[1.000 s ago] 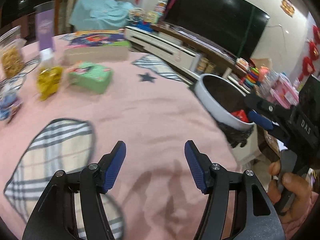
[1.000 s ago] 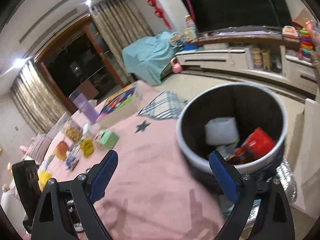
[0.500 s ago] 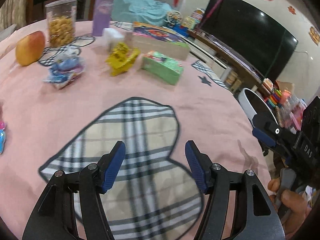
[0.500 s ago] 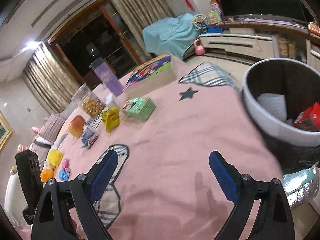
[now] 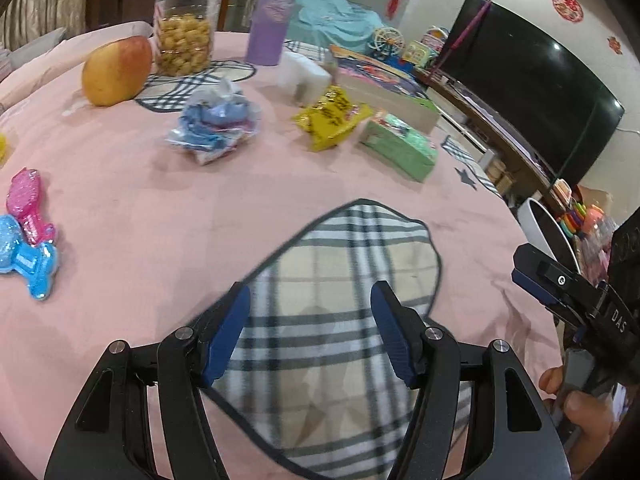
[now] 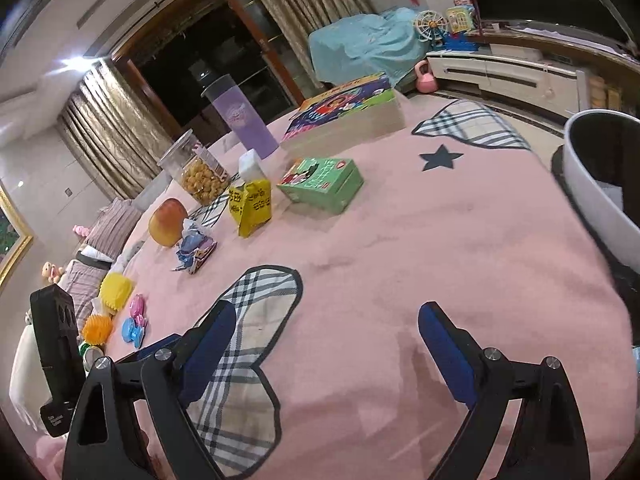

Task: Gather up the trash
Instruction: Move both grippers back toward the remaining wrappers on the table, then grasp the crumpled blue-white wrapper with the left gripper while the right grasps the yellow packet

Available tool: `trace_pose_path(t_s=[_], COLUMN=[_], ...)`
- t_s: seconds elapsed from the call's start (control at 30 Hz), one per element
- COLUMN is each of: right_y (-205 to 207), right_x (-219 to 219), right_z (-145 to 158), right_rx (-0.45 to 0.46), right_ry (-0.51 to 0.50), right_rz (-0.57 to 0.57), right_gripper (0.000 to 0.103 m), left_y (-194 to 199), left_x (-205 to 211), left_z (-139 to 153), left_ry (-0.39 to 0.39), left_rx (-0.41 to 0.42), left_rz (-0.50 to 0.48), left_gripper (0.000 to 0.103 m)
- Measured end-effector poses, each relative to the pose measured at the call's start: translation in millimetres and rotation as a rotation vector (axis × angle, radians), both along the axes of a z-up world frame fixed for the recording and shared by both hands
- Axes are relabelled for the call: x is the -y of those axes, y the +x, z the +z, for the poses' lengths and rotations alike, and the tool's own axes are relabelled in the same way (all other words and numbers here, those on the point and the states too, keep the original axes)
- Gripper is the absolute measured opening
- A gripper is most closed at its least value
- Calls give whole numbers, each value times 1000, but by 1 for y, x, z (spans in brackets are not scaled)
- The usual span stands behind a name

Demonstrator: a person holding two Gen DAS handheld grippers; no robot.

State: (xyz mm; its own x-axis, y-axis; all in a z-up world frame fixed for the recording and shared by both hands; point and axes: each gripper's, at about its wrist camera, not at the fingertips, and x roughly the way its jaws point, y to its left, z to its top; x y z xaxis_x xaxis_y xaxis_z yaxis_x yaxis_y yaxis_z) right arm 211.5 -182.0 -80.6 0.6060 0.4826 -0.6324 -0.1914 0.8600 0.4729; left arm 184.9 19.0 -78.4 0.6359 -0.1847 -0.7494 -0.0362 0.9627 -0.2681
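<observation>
My left gripper (image 5: 310,300) hangs open over a plaid patch of the pink tablecloth (image 5: 160,220), nothing between its blue pads. My right gripper (image 6: 324,320) is open too, empty, above the cloth near the table's front. A crumpled blue wrapper (image 5: 214,128) (image 6: 194,248), a yellow snack bag (image 5: 332,118) (image 6: 250,204) and a green box (image 5: 400,148) (image 6: 322,184) lie across the table's middle. The white trash bin (image 6: 600,200) (image 5: 548,236) stands off the table's right edge, with white paper inside.
A mango (image 5: 116,70), a clear snack jar (image 5: 184,28), a purple tumbler (image 5: 272,20), a white block (image 5: 304,74) and a boxed game (image 6: 344,112) stand at the back. Pink and blue toys (image 5: 28,232) lie left. A hand (image 5: 584,412) holds the right gripper's handle.
Both grippers swung left from the bin, back over the table. The bin slid to the right edge of both views. The wrapper, yellow bag and mango came into view. Jaws stayed open.
</observation>
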Motion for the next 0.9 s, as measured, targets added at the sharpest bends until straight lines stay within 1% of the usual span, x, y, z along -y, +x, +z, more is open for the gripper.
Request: trace_pose_path(t_s=[0.17, 0.37, 0.53, 0.7, 0.8, 0.9], right_y=[5, 15, 31, 50, 60, 77], right_x=[-16, -32, -50, -74, -87, -98], right_z=[-1, -1, -4, -6, -8, -13], right_rx=[0, 13, 8, 24, 24, 10], right_ry=[-5, 32, 44, 37, 41, 81], right_rz=[21, 43, 64, 89, 107, 130], right_gripper=[94, 94, 93, 92, 90, 88], left_y=[2, 11, 25, 43, 54, 64], left_x=[-18, -41, -61, -82, -92, -98], left_z=[0, -2, 3, 3, 3, 1], left_ry=[17, 35, 57, 54, 47, 23], left_rx=[0, -14, -4, -11, -11, -19], left_rz=[31, 59, 84, 109, 111, 104], left_gripper=[64, 64, 64, 64, 64, 64])
